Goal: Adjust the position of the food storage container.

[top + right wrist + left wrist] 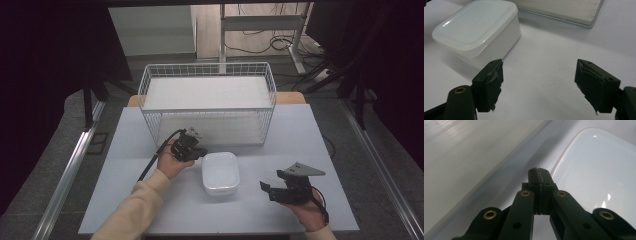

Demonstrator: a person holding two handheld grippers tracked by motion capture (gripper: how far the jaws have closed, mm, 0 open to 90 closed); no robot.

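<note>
Box (220, 172) sits lidded on the bench (150, 210); left claw (540, 178), pressed together, hovers at its edge. Right claw (539, 85), apart, should approach squarely to grip the wall.

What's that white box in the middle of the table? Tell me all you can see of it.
The white box is a rounded rectangular tub that looks like glossy, slightly see-through plastic, with a lipped lid pressed on. It is closed and sits flat on the pale table, just in front of the wire basket. The left gripper, jaws shut, is right at its far left corner; contact can't be judged. The right gripper is apart, open.
</note>
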